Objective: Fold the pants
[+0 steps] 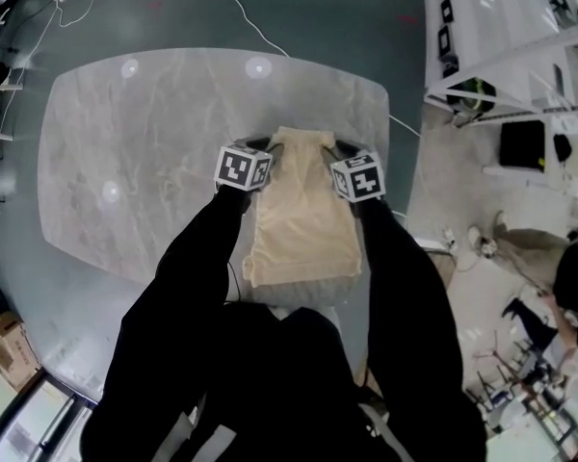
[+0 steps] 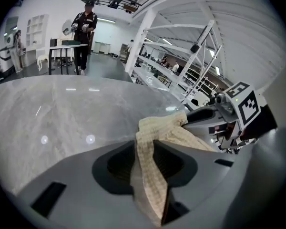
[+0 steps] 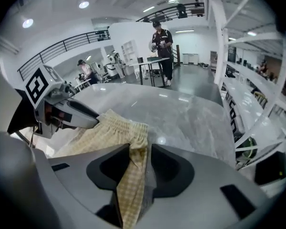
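My head camera is looking steeply down on the table (image 1: pixel 96 162) from above; each gripper camera is riding close behind its own jaws, facing out across it; all three are sharing the pants (image 1: pixel 303 219).

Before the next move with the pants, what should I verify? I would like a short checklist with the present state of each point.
1. Left gripper grips the pants: ok, the cloth is pinched between its jaws.
2. Right gripper grips the pants: ok, the cloth is pinched there too.
3. Both grippers hold the same end: ok, one at each side of the waistband.
4. Waistband spread flat: not ok, it bunches between the grippers.
5. Rest of the pants lies flat on the table: ok.
6. Near end fully on the table: cannot tell, it lies close to the edge.
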`<state>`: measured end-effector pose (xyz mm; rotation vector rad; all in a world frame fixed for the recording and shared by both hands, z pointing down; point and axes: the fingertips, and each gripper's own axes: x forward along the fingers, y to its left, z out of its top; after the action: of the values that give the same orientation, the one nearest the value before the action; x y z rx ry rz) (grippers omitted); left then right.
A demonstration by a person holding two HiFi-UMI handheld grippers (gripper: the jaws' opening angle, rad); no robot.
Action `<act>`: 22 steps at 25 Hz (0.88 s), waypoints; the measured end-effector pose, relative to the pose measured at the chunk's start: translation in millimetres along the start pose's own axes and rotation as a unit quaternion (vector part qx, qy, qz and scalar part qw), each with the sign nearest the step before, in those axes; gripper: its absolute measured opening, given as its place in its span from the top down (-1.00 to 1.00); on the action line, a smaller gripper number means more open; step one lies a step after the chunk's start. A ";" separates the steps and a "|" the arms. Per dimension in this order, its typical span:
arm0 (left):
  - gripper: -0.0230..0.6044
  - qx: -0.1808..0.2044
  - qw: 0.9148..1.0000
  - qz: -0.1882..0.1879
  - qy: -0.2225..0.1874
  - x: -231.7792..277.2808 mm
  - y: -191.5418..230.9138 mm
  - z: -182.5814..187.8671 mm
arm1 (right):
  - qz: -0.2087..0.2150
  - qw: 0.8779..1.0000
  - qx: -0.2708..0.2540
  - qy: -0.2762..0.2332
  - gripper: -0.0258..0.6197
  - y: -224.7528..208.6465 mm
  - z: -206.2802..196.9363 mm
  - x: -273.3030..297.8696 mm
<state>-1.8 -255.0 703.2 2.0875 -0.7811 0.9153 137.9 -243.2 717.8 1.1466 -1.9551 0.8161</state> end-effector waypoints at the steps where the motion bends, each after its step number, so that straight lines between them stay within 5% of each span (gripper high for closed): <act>1: 0.54 0.011 1.000 0.002 0.000 0.5 0.0 -0.5 | -0.006 1.000 -0.010 0.002 0.49 0.8 -0.4 0.8; 7: 0.61 0.073 0.997 0.028 0.008 5.6 2.0 -7.3 | -0.017 1.000 -0.017 0.006 0.50 -0.7 -0.8 0.8; 9: 0.63 0.080 0.996 0.030 0.007 7.4 2.7 -9.4 | -0.018 0.999 -0.025 0.007 0.51 0.8 0.0 0.1; 11: 0.64 0.086 0.996 0.033 0.004 7.8 3.1 -10.3 | -0.015 0.999 -0.041 0.009 0.75 11.6 0.9 -2.1; 16: 0.80 0.080 0.997 0.017 -0.008 7.9 0.3 -10.9 | -0.007 1.000 -0.030 -0.005 0.80 12.4 -1.3 0.9; 22: 0.84 0.096 0.994 0.021 -0.053 -4.4 -6.6 -0.4 | -0.008 0.996 -0.080 -0.030 0.83 20.2 9.4 -17.7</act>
<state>0.5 -249.9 697.6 2.3120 -0.8230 0.9404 123.5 -234.6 694.8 1.1015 -2.0179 0.6109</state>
